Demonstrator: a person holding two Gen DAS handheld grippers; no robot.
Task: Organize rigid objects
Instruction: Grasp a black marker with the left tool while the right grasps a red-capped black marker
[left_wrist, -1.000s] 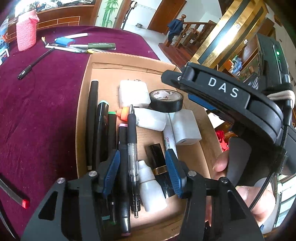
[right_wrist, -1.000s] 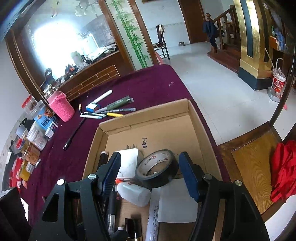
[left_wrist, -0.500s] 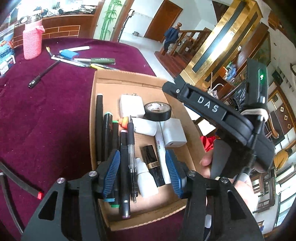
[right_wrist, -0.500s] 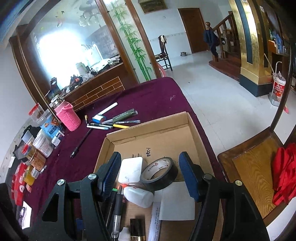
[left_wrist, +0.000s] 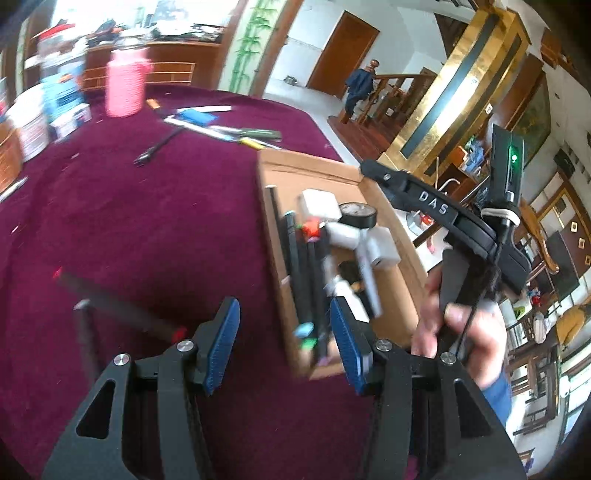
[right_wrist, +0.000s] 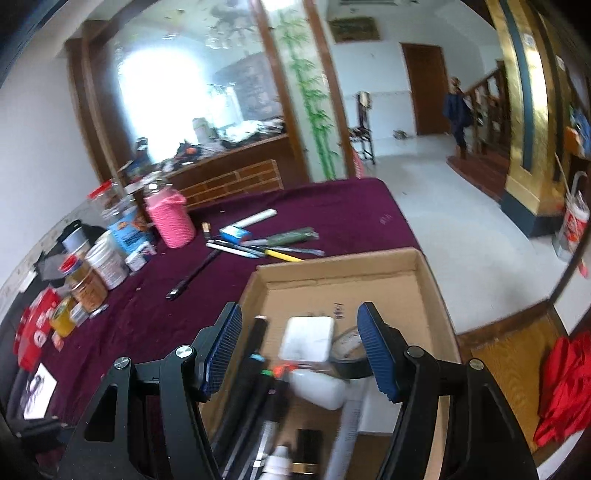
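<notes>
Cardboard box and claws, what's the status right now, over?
Left claw open, empty, above the table edge of the cardboard box. Right claw open, empty, over the box. Loose pens on the cloth beyond. Path clear.

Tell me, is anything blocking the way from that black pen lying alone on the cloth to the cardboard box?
Nothing visible does. Between the black pen and the cardboard box there is only bare maroon cloth. The other pens lie farther back, beside that path.

Left gripper leaves the box

The left gripper (left_wrist: 284, 347) now hangs over the maroon cloth (left_wrist: 147, 240) beside the cardboard box (left_wrist: 402, 243); the right gripper (right_wrist: 299, 350) sits higher, farther back.
</notes>
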